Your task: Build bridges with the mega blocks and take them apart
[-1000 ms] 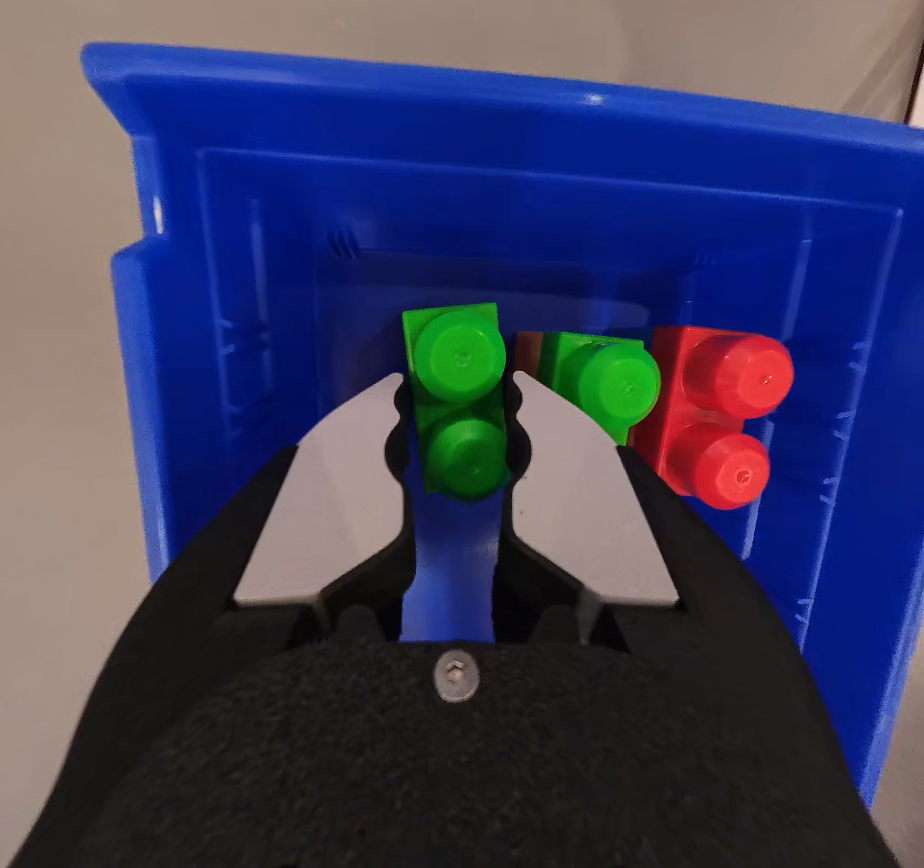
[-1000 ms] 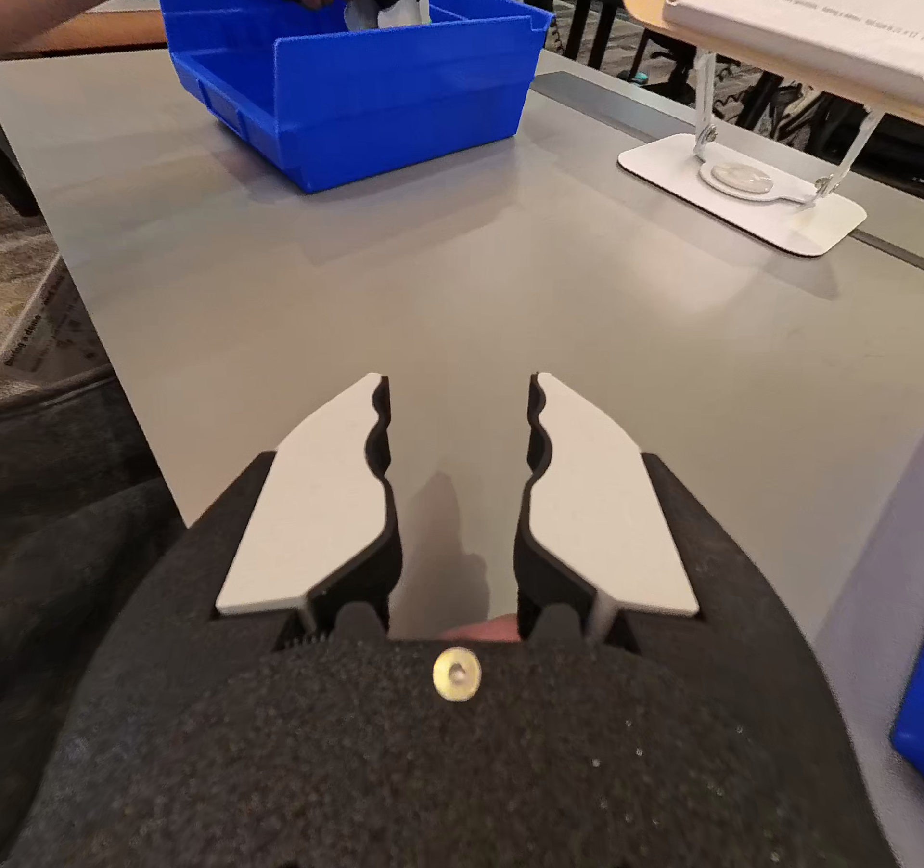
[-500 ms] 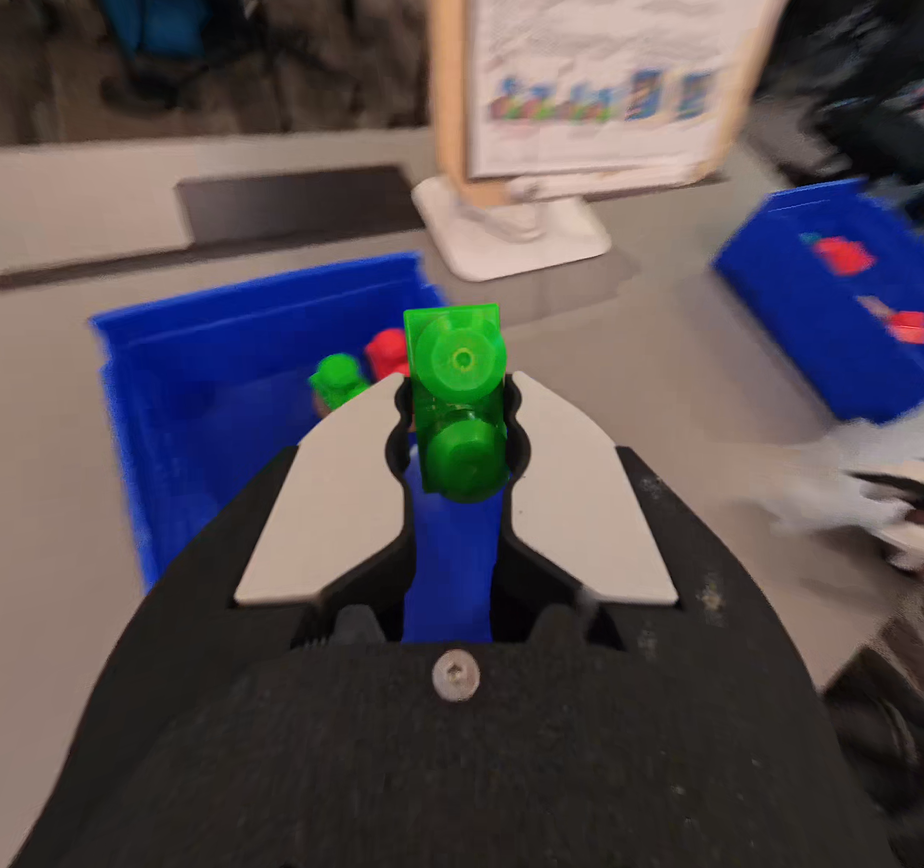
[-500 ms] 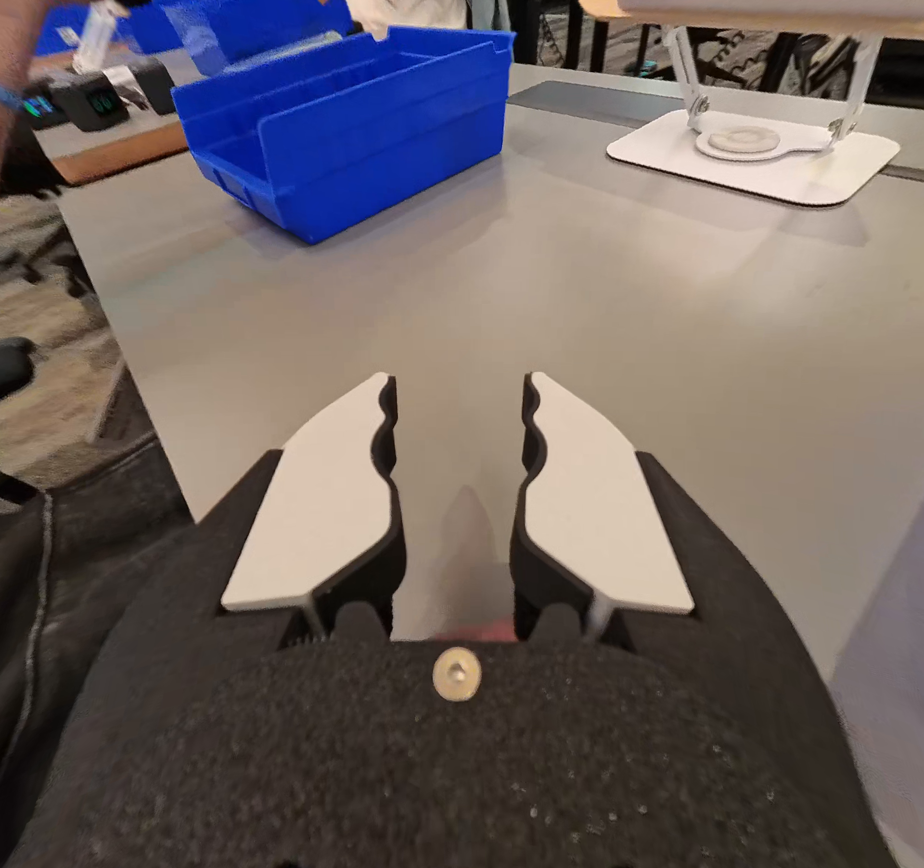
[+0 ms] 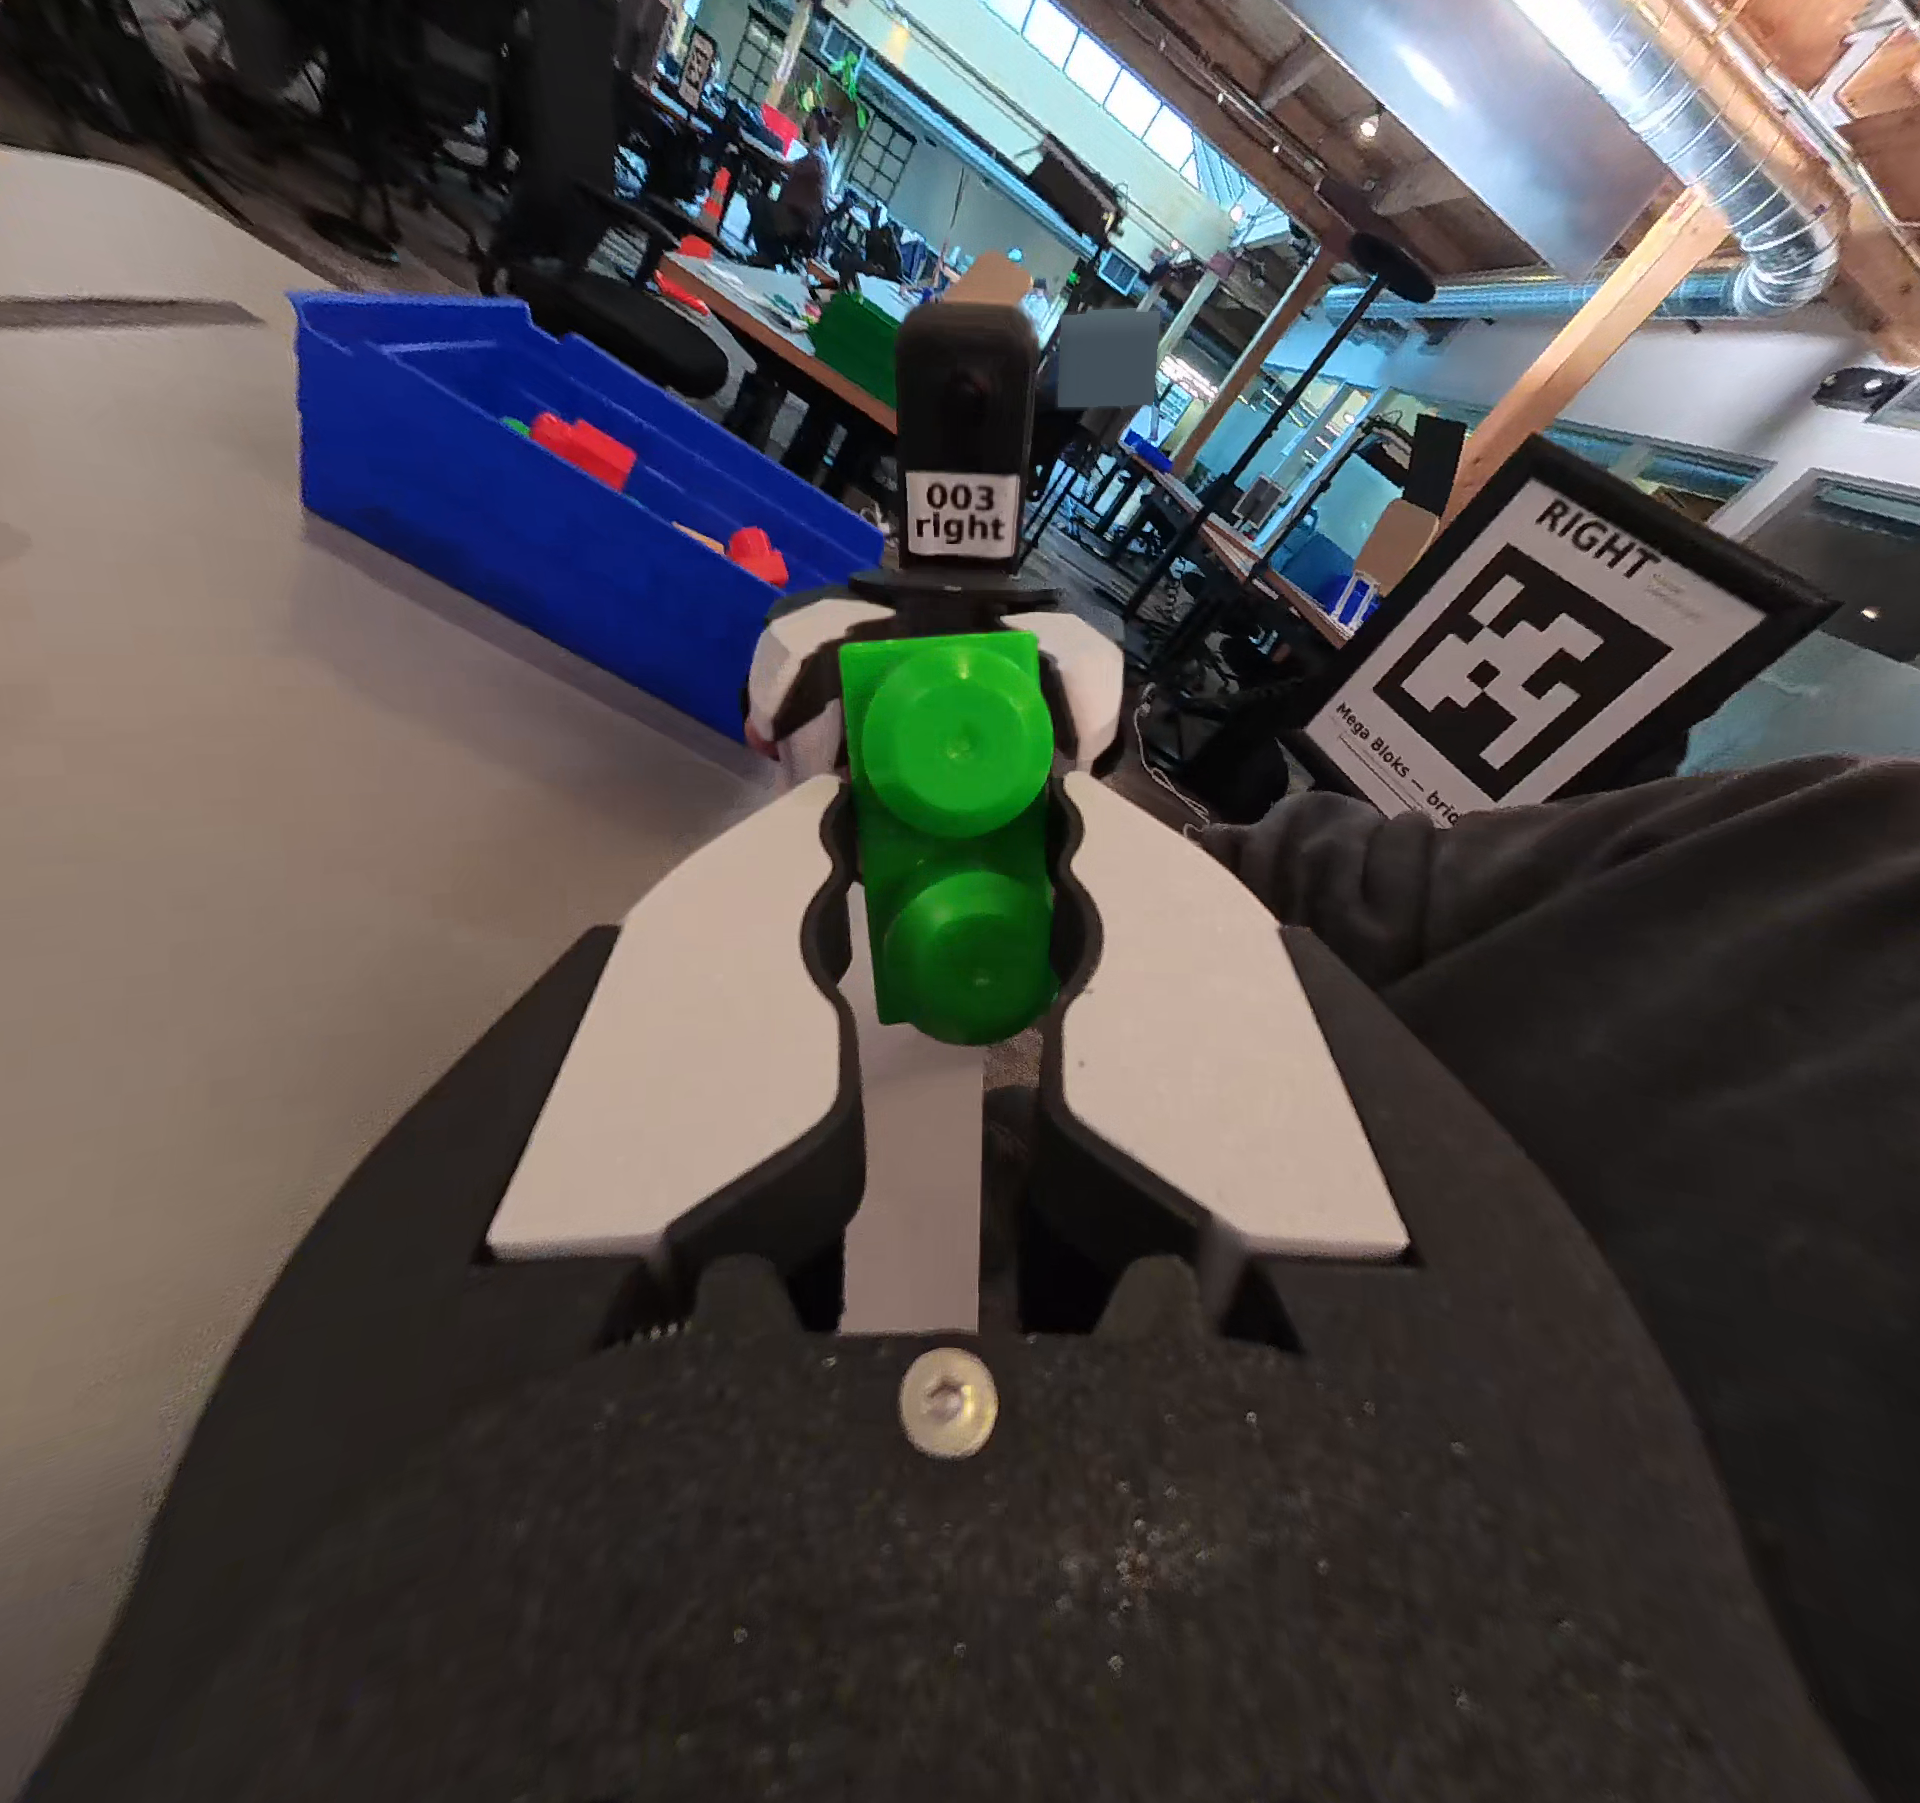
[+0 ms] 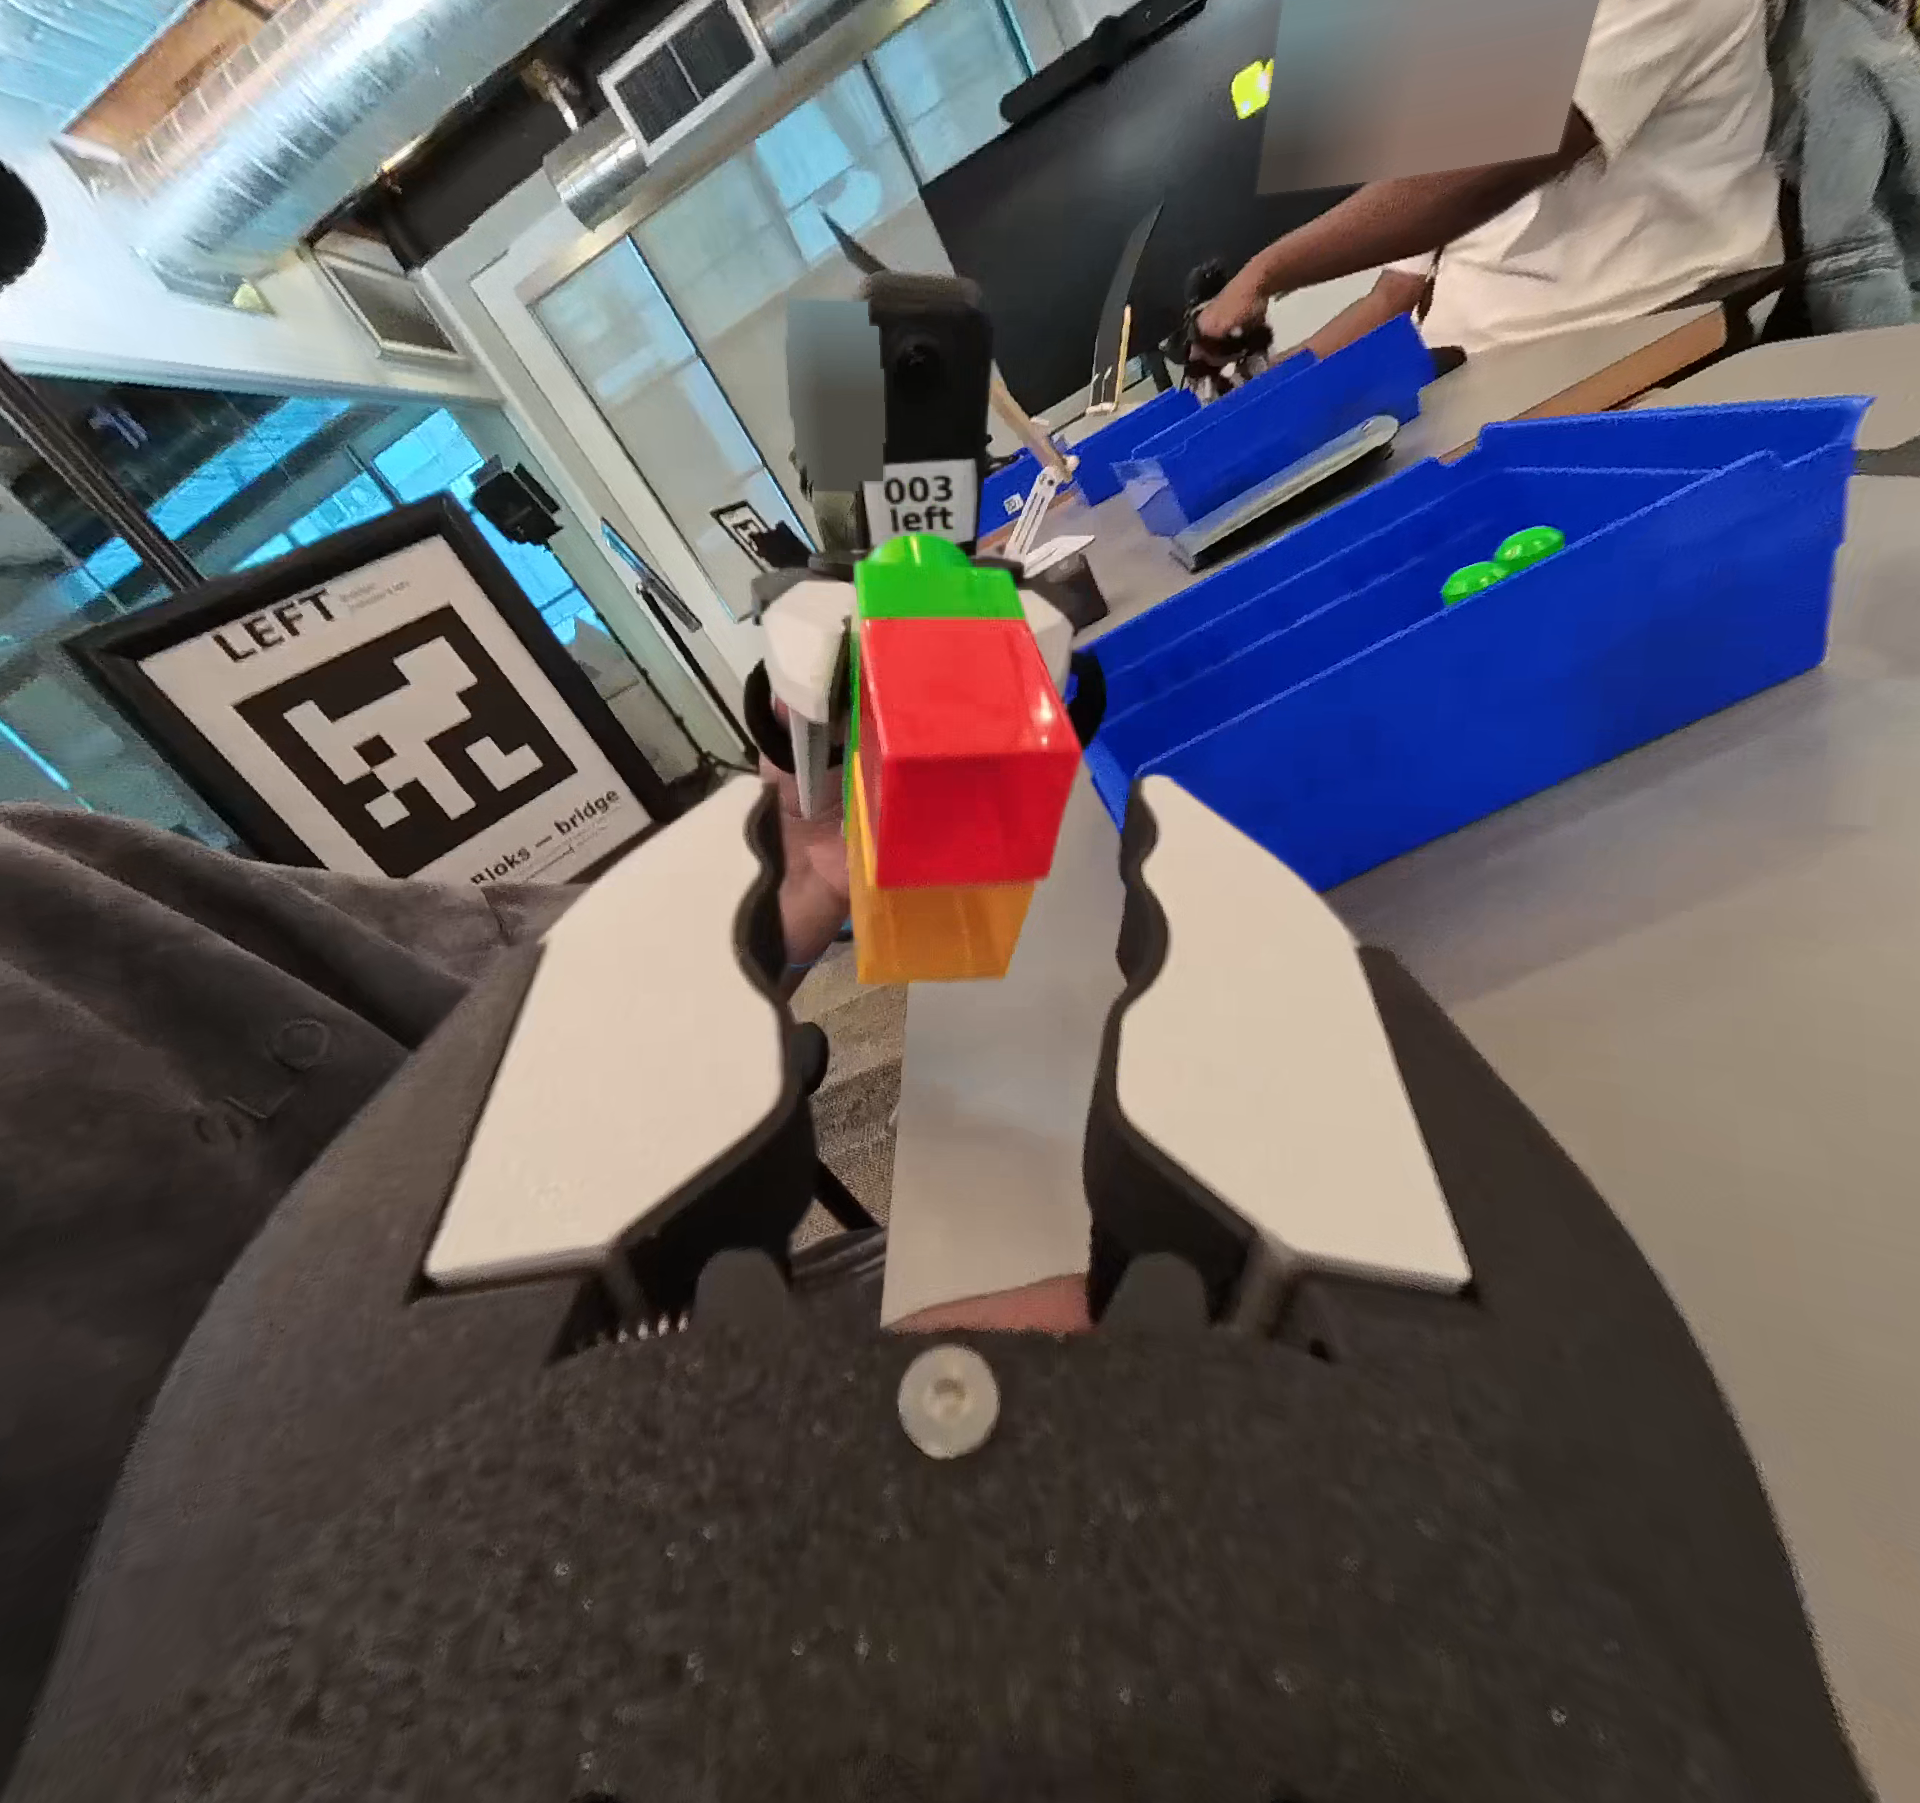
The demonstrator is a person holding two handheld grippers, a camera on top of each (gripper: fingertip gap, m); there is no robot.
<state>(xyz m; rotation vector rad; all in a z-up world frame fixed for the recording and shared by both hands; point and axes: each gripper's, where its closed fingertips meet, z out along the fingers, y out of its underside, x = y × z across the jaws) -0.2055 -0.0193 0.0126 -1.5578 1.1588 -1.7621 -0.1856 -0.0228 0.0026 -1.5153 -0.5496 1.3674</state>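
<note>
Pinching green block (image 5: pixel 951 839), left gripper (image 5: pixel 951 880); only right view shows red block (image 6: pixel 961 751) beneath; right gripper (image 6: pixel 945 880) fingers spread

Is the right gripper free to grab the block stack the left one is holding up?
Probably yes. The right gripper is open and empty, pointed at the stack in the left gripper, with nothing between.

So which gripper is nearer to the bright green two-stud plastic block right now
Left. The left gripper has its jaws shut on the bright green two-stud plastic block; the right gripper faces it from just beyond, jaws open.
</note>
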